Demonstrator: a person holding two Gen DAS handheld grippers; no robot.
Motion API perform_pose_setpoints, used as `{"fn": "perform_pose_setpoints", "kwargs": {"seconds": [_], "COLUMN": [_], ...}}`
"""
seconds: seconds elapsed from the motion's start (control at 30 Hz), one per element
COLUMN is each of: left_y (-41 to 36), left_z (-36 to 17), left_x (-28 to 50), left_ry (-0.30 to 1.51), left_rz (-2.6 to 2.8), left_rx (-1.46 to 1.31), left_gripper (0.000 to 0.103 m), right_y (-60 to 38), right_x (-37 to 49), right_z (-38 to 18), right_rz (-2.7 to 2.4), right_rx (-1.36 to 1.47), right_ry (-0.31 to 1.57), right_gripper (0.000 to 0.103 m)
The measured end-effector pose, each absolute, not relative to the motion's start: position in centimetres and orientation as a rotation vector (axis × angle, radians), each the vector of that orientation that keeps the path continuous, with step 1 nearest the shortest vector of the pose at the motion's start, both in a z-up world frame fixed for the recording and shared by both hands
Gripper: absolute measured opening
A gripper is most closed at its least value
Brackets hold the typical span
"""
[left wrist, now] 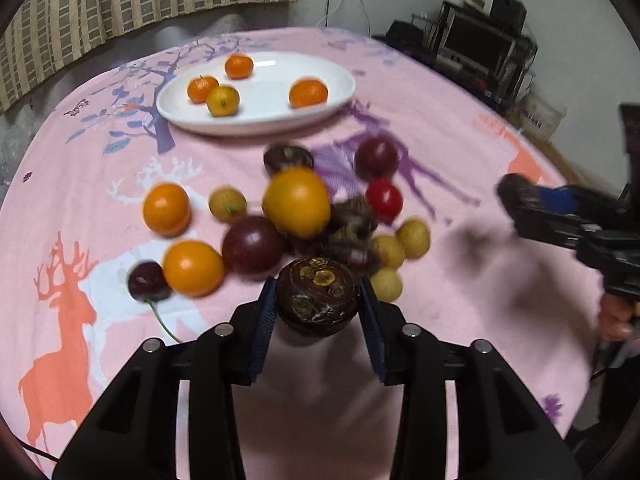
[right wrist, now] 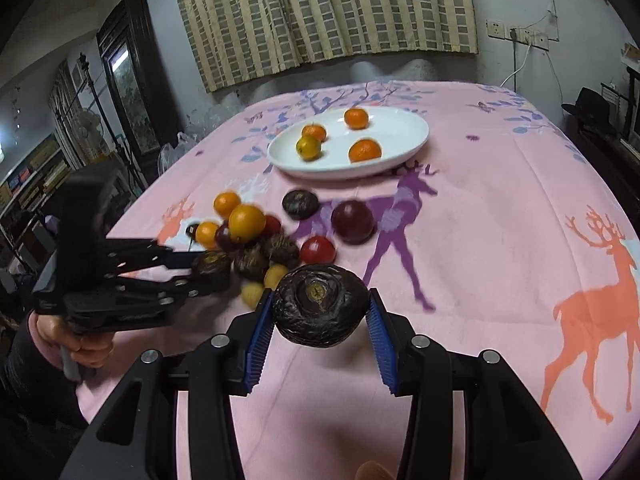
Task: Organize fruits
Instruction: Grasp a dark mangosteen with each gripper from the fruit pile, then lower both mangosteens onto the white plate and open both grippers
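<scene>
1. Nearest, the left gripper (left wrist: 318, 304) is clamped on one dark brown round fruit (left wrist: 318, 298); the right gripper (right wrist: 320, 312) squeezes a second dark wrinkly fruit (right wrist: 320, 304).
2. One white plate (left wrist: 340, 76) sits toward the far edge of the pink table cloth (left wrist: 460, 300), holding four small orange fruits (left wrist: 308, 94).
3. Loose fruit pile (left wrist: 298, 202) in the middle: three oranges, four little yellow ones, two red ones (others too blurry to count).

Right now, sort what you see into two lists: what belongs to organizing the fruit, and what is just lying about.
Belongs to the job:
- white plate with four small oranges
- loose fruit pile on the cloth
- dark round fruit in the left gripper
- dark wrinkled fruit in the right gripper

Just lying about:
- pink deer tablecloth
- checked curtain
- wall sockets
</scene>
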State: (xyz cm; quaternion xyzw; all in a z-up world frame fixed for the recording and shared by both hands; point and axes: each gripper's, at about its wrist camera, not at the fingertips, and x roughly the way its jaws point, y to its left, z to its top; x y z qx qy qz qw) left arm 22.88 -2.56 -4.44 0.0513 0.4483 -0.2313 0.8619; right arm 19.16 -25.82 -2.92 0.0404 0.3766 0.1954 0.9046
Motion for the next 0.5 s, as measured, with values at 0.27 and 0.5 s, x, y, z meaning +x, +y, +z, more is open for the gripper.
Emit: {"fn": "perform_pose_setpoints", "kwargs": {"seconds": [0.27, 0.5], "left_y": [-3.4, -5.3], "left_z": [0.8, -1.3], "left_x": [34.6, 44.3], "left_ry": [0.813, 0.915], "left_rz": [-0.41, -0.32], "left_rx": [0.06, 0.082], "left_gripper": [0.04, 0.04], "right_y": [-23.5, -21.0], "right_x": [32.6, 39.7], "right_z": [-1.6, -3.7], "right_rz": [0.358, 0.361], "right_rx": [0.092, 0.047], "right_ry": [0.674, 0.719], "right_gripper": [0.046, 0.051]}}
